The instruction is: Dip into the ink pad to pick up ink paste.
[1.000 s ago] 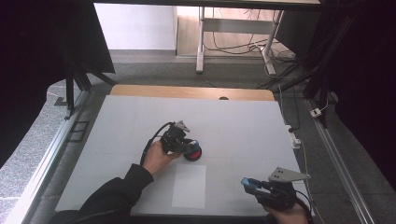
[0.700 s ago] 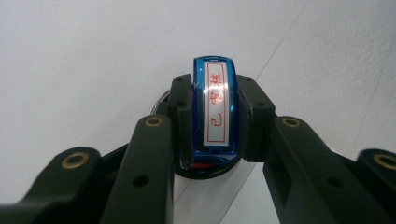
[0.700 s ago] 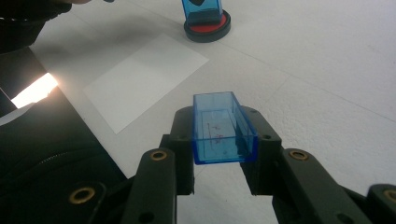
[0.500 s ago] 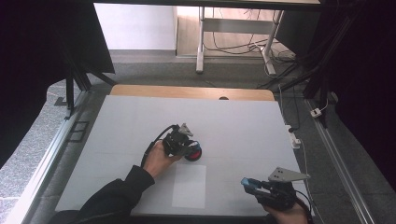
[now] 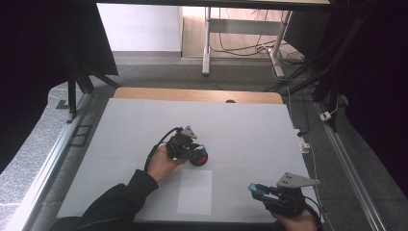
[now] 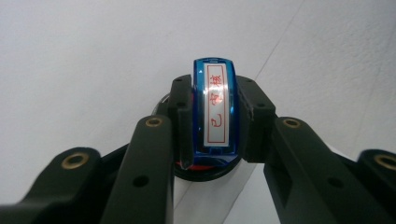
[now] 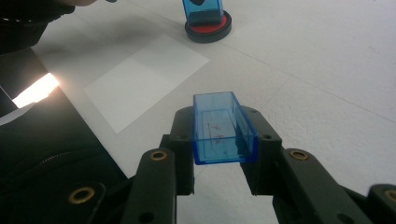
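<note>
My left gripper (image 5: 191, 152) is shut on a blue stamp (image 6: 215, 109) with red characters on its white label. The stamp stands on a round red ink pad (image 5: 200, 160) in a black case near the middle of the table. In the left gripper view the ink pad (image 6: 205, 170) peeks out under the stamp, between the jaws. My right gripper (image 5: 256, 189) hovers near the front right edge, shut on a clear blue stamp cap (image 7: 222, 128), open side up. The right gripper view looks across to the stamp (image 7: 201, 10) on the ink pad (image 7: 208, 29).
A white sheet of paper (image 5: 195, 191) lies flat on the grey table (image 5: 250, 125), just in front of the ink pad and left of my right gripper. A wooden strip (image 5: 192, 95) runs along the far edge. A white power strip (image 5: 303, 142) sits off the right edge.
</note>
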A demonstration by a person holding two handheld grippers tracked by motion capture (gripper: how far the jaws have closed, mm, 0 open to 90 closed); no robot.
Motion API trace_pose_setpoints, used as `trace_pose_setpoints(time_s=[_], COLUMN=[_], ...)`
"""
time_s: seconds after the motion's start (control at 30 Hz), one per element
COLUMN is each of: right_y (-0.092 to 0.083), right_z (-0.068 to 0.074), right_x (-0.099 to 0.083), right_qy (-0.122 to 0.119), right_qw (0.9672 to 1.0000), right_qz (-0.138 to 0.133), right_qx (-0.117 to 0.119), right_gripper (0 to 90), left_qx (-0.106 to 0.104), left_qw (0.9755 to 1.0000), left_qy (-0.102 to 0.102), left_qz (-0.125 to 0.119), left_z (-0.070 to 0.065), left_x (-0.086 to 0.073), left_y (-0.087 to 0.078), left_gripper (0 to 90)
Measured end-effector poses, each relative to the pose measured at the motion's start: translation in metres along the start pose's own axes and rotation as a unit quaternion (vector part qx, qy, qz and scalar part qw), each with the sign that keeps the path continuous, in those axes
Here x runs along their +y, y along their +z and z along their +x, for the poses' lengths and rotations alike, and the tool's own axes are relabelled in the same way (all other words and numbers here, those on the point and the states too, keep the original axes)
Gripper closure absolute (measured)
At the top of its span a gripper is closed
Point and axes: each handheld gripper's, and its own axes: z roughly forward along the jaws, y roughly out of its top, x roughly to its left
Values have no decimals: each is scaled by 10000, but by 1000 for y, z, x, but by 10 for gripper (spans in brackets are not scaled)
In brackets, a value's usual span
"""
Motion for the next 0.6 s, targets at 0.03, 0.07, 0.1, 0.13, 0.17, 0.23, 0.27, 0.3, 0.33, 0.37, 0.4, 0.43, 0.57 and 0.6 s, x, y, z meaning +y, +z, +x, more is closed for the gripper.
trace_pose_setpoints(time_s=[0.03,0.07,0.1,0.13,0.17,0.23,0.27,0.3,0.33,0.37,0.4,0.43,0.57,0.6], right_y=[0,0,0,0,0,0,0,0,0,0,0,0,0,0], right_z=[0,0,0,0,0,0,0,0,0,0,0,0,0,0], right_x=[0,0,0,0,0,0,0,0,0,0,0,0,0,0], right_qy=[-1,-6,0,-1,-5,1,-4,-4,4,6,6,6,6,2], right_qw=[10000,10000,10000,10000,10000,10000,10000,10000,10000,10000,10000,10000,10000,10000], right_qz=[3,10,-1,0,9,-4,8,6,-9,-12,-14,-13,-15,-19], right_qx=[-2,-18,-1,-2,-19,-2,-19,-20,-10,-10,-9,-8,-5,-5], right_gripper=[687,687,687,687,687,687,687,687,687,687,687,687,687,687], left_qx=[8,10,3,-5,-18,-36,-52,-75,-106,-120,-141,-175,-283,-294], left_qw=[10000,10000,10000,10000,9999,9999,9999,9999,9999,9998,9998,9997,9994,9993], left_qy=[4,24,39,42,36,50,55,38,32,34,23,21,25,30], left_qz=[-24,-35,-41,-63,-92,-107,-107,-124,-129,-145,-166,-175,-194,-209], left_z=[-1,-1,-2,-3,-3,-4,-5,-5,-5,-5,-5,-5,-6,-7], left_x=[0,1,2,2,3,3,4,4,4,4,4,4,2,2], left_y=[-1,-2,-3,-5,-6,-9,-10,-11,-13,-14,-15,-16,-21,-22], left_gripper=[705,706,706,705,705,705,705,705,705,705,705,705,705,704])
